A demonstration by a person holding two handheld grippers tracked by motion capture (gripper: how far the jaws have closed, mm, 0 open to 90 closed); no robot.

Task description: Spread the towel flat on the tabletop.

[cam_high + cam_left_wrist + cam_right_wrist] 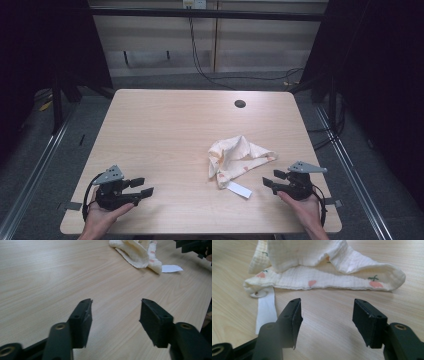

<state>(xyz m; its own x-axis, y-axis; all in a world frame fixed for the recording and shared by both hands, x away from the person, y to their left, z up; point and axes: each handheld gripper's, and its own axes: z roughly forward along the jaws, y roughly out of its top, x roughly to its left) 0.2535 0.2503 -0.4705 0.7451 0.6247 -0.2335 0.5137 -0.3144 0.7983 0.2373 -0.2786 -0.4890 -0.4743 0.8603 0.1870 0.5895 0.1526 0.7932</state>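
High view: cloth (235,159) (crumpled) on table (165,130)

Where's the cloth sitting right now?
In the high view the crumpled cloth lies right of the table's centre, toward the near edge, its white label pointing nearward. It is just ahead of the open right gripper, untouched.

One cloth (237,159) on the worktop (165,135), one white tag (239,189) beside it, two grippers, left (142,188) and right (270,178), one dark hole (240,104) at the far edge
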